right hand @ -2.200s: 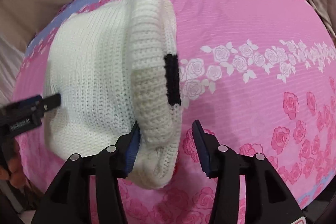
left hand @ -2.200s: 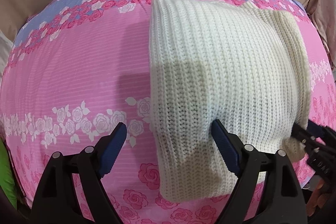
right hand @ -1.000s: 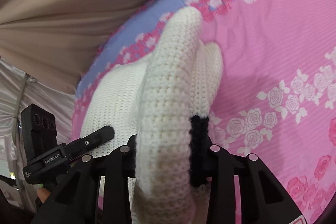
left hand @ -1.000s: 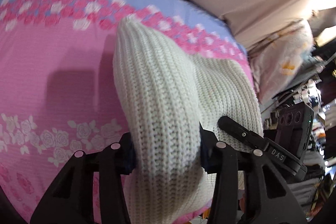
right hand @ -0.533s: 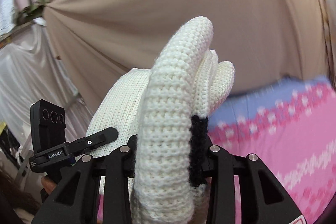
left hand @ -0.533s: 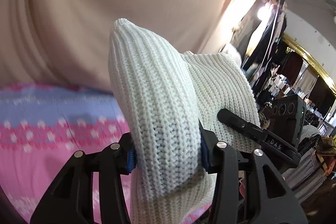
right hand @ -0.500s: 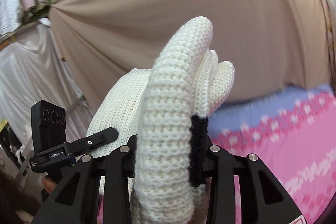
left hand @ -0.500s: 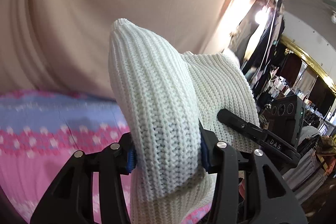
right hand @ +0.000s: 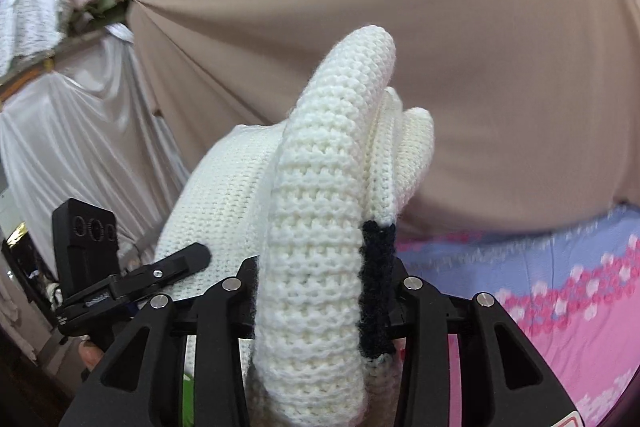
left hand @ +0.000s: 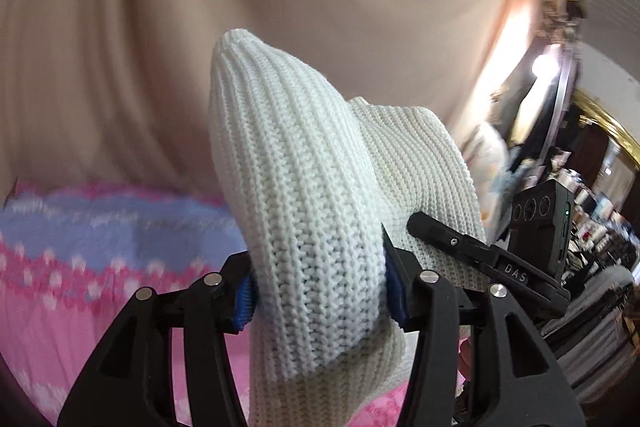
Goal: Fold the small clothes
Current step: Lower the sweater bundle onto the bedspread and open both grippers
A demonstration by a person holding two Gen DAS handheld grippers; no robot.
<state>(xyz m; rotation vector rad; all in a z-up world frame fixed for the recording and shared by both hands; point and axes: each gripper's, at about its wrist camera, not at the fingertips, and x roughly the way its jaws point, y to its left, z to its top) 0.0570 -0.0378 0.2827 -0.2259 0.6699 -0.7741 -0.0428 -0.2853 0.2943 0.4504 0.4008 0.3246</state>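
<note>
Left tool [left hand: 318, 291] has a thick fold of the cream knit garment [left hand: 304, 195] between its blue pads [left hand: 245, 301], which touch the wool on both sides while the jaws are opening. Right tool [right hand: 326, 291] likewise clasps a rolled cream edge of the same garment, with a black knit band [right hand: 376, 287] against one finger; its jaws are opening too, the cloth still pressed between them. The garment is lifted off the bed, stretched between the two tools above the pink and blue floral bedsheet [left hand: 100, 227].

Wool hides both tools' pads almost wholly in the right wrist view, and the garment's lower part is cut off by the picture edge. In the left wrist view the other tool's finger reads "DAS" [left hand: 514, 271]; the small label on the tool seen from the right wrist is too blurred to read, perhaps a maker's name. A beige curtain [right hand: 460, 47] fills the background, and the cluttered room at the right edge [left hand: 592, 211] is smeared and hard to make out.
</note>
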